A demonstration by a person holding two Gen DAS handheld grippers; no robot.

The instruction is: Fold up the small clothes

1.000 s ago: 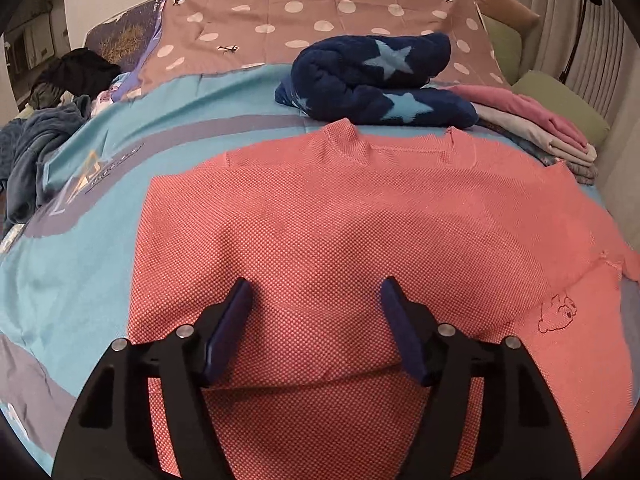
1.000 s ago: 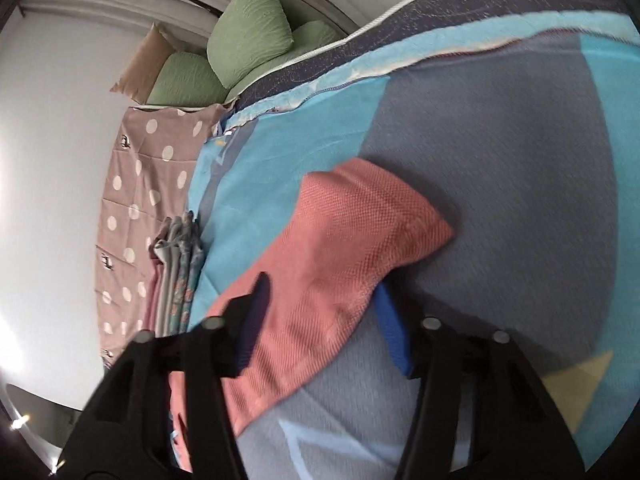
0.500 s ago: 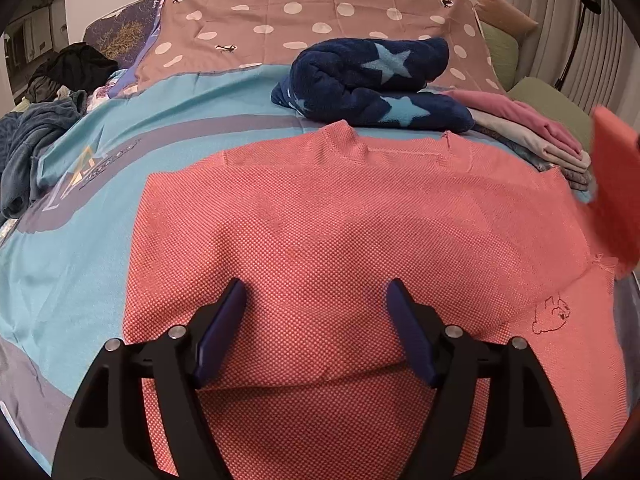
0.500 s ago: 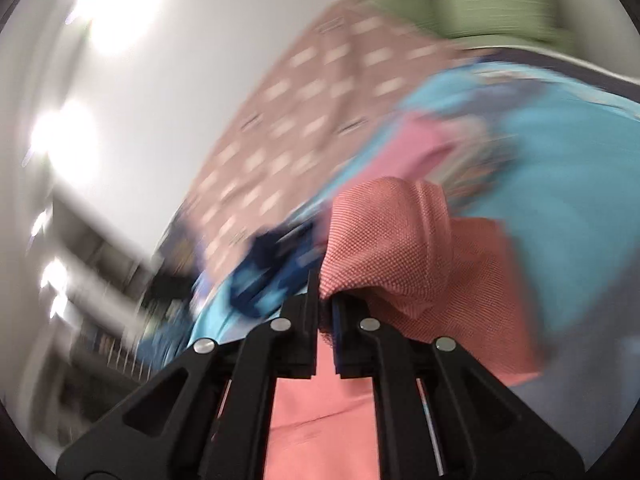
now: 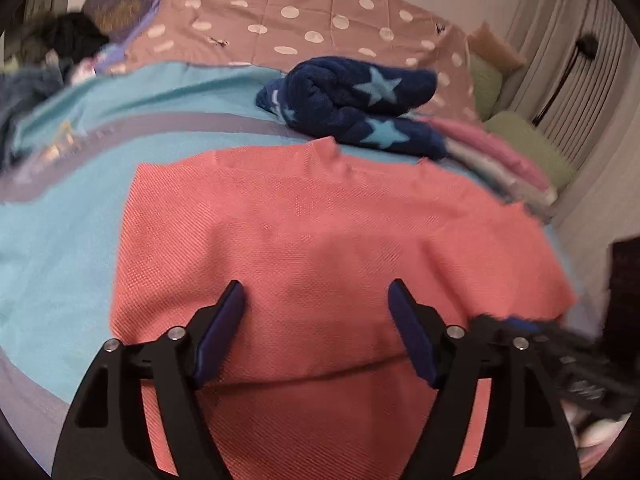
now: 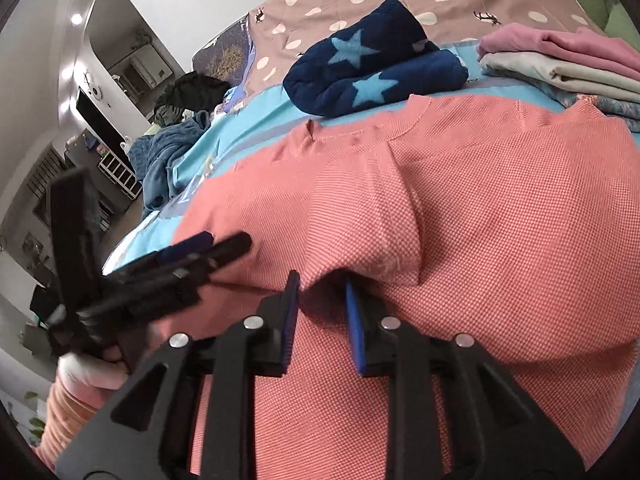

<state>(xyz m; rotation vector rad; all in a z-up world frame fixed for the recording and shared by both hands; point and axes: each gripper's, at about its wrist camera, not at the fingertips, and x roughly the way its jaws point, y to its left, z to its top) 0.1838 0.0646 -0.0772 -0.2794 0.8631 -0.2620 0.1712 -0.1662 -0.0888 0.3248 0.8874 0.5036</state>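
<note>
We hover our left gripper (image 5: 316, 300) wide over the coral sweater (image 5: 320, 232); our right gripper (image 6: 322, 284), narrowly parted, frees the folded sleeve (image 6: 360, 216).

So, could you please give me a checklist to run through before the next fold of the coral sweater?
1. Right sleeve folded onto the body of the coral sweater: ok.
2. Right claw released: ok, jaws slightly apart with the sleeve cuff at their tips, not pinched.
3. Left claw open over the lower body: ok.
4. Left sleeve folded in: cannot tell, no sleeve shows on that side.
5. Sweater apart from the navy star blanket: cannot tell; collar lies very close.
6. Folded clothes stack undisturbed: ok.
</note>
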